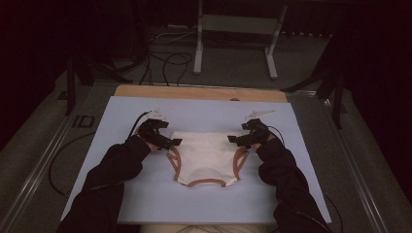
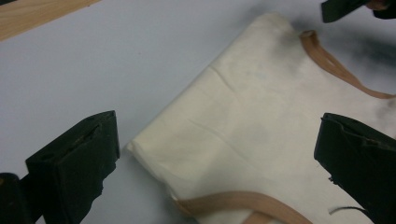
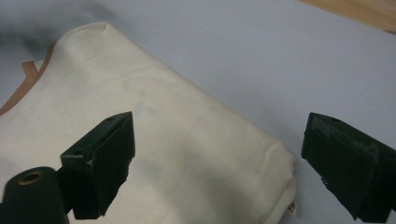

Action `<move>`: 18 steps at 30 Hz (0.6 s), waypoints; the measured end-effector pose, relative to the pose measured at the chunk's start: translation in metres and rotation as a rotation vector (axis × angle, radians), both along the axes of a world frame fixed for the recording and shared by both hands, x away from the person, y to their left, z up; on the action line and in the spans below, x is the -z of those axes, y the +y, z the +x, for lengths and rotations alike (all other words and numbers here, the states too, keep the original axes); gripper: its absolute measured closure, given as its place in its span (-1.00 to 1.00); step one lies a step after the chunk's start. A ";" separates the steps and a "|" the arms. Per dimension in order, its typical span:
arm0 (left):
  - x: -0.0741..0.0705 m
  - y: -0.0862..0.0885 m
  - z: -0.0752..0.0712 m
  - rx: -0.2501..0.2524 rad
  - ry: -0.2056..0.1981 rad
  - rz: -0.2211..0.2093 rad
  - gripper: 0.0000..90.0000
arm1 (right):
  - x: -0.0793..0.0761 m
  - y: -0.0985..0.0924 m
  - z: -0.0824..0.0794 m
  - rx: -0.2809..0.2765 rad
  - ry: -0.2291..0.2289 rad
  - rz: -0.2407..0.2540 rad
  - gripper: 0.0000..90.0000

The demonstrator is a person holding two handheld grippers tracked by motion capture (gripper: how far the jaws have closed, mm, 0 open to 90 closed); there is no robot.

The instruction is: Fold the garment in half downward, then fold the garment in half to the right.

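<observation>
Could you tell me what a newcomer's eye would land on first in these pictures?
First the cream folded garment with tan trim, lying flat in the middle of the pale blue mat. Next, the left gripper and right gripper, black, one at each far corner of the garment, jaws open and holding nothing. Dark sleeves reach in from below.

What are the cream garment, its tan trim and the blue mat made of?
Cream garment: looks like soft matte woven cotton, with creases and a stitched hem.
Tan trim: likely flat elastic or bias tape, slightly smoother.
Blue mat: smooth matte sheet, maybe plastic or card; can't tell which.
</observation>
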State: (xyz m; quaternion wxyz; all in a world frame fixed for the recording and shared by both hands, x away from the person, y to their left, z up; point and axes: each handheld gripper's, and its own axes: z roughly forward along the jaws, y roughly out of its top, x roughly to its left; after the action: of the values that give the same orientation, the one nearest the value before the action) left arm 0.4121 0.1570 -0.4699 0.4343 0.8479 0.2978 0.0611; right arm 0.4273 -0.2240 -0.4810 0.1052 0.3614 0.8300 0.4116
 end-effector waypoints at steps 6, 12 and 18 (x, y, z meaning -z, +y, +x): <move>-0.007 0.006 -0.014 0.028 -0.015 0.004 -0.94 | -0.006 0.004 -0.002 -0.012 -0.002 0.008 -0.78; -0.020 0.012 -0.032 0.055 -0.054 -0.023 -0.94 | -0.014 0.010 -0.005 -0.052 -0.009 -0.008 -0.78; -0.029 0.012 -0.051 0.089 -0.084 -0.027 -0.95 | -0.024 0.020 -0.007 -0.095 -0.027 -0.029 -0.78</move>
State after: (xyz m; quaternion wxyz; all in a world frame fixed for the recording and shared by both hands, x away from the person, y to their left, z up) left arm 0.3610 0.1686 -0.4412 0.4603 0.8510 0.2418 0.0732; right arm 0.4200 -0.2037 -0.4574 0.1020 0.3143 0.8506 0.4089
